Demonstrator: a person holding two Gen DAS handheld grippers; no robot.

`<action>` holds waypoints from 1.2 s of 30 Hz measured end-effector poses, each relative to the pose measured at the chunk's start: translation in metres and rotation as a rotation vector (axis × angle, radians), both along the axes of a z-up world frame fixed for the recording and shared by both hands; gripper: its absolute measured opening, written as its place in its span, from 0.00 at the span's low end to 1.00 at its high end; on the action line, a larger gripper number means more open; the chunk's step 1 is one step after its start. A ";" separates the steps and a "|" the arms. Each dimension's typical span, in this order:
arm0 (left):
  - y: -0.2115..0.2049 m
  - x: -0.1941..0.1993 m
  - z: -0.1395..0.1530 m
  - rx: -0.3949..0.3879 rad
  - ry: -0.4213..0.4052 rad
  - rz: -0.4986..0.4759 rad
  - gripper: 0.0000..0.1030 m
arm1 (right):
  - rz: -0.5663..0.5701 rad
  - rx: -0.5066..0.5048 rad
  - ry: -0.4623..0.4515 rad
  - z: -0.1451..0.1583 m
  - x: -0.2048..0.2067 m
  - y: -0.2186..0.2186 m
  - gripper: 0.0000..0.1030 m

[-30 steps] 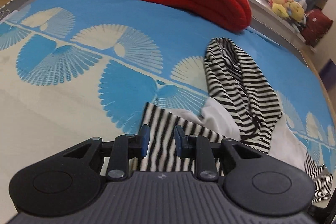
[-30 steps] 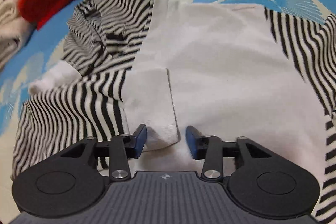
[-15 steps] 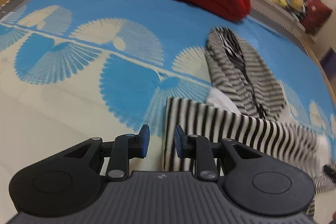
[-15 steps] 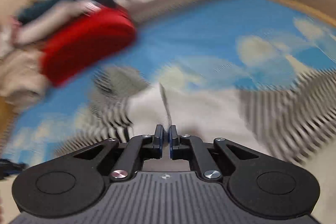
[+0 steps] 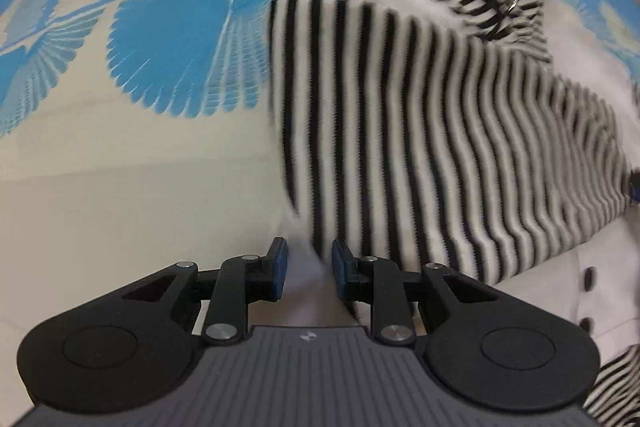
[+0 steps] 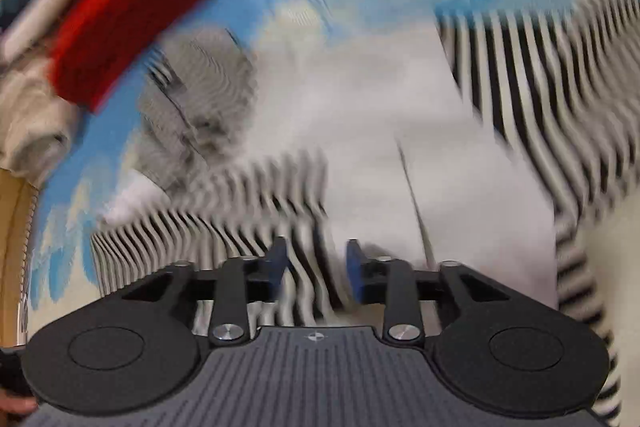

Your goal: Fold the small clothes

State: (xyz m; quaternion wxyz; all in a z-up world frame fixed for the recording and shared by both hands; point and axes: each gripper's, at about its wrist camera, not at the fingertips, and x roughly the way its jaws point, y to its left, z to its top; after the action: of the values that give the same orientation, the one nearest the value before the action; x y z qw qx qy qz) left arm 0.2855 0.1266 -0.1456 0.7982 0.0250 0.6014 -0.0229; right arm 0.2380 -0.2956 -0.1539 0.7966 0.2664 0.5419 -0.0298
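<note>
The garment [image 5: 420, 131], a small white top with black-and-white striped sleeves and a striped hood, lies spread on the bed [image 5: 120, 155] over a blue and cream fan-patterned cover. In the left wrist view one striped sleeve [image 5: 400, 107] lies folded in across the white body, its cuff end close in front of the left gripper [image 5: 306, 269]. That gripper's jaws stand a little apart, with pale fabric showing in the gap; nothing looks pinched. In the blurred right wrist view the right gripper [image 6: 316, 263] hangs over the same sleeve [image 6: 240, 211], and its jaws have just been opening; stripes run between them, but the pads do not seem to press. Beyond, a red folded blanket [image 6: 132, 15] lies at the head of the bed.

By my reading, the first sleeve fold is just laid and let go. The other sleeve [image 6: 540, 75] is still spread out to the side, so the next move calls for taking its cuff and carrying it across the body, laid flat without dragging the first fold loose
</note>
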 end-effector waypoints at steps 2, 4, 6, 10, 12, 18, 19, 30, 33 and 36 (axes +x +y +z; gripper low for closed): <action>0.001 -0.002 0.011 -0.015 -0.038 0.003 0.26 | -0.045 0.035 0.003 -0.001 -0.001 -0.008 0.35; -0.002 -0.005 0.027 -0.073 -0.103 -0.001 0.27 | -0.052 0.027 -0.030 0.009 -0.001 -0.011 0.35; -0.005 -0.007 0.033 -0.140 -0.133 -0.011 0.30 | -0.031 -0.022 -0.057 0.015 0.001 -0.011 0.42; -0.013 -0.008 -0.002 -0.024 0.007 -0.032 0.33 | -0.084 -0.021 0.005 0.006 -0.001 -0.024 0.43; -0.015 -0.008 0.005 -0.023 -0.008 -0.025 0.33 | -0.098 -0.032 -0.010 0.015 -0.008 -0.030 0.43; -0.030 0.002 0.039 -0.046 -0.122 -0.022 0.37 | -0.154 -0.108 -0.129 0.041 -0.025 -0.058 0.43; -0.036 0.004 0.042 -0.031 -0.132 -0.036 0.37 | -0.174 -0.117 -0.127 0.042 -0.029 -0.067 0.43; -0.063 0.016 0.058 -0.086 -0.193 -0.044 0.37 | -0.481 -0.136 -0.210 0.044 -0.073 -0.204 0.17; -0.065 0.017 0.057 -0.081 -0.188 -0.046 0.37 | -0.559 -0.108 -0.175 0.028 -0.081 -0.241 0.50; -0.067 0.017 0.056 -0.072 -0.185 -0.053 0.37 | -0.653 -0.066 -0.126 0.009 -0.088 -0.269 0.50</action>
State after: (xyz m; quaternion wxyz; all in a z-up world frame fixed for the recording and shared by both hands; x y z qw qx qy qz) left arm 0.3025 0.0596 -0.0897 0.8498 0.0144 0.5230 -0.0631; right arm 0.1503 -0.5645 -0.1448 0.7850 0.4016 0.3763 -0.2846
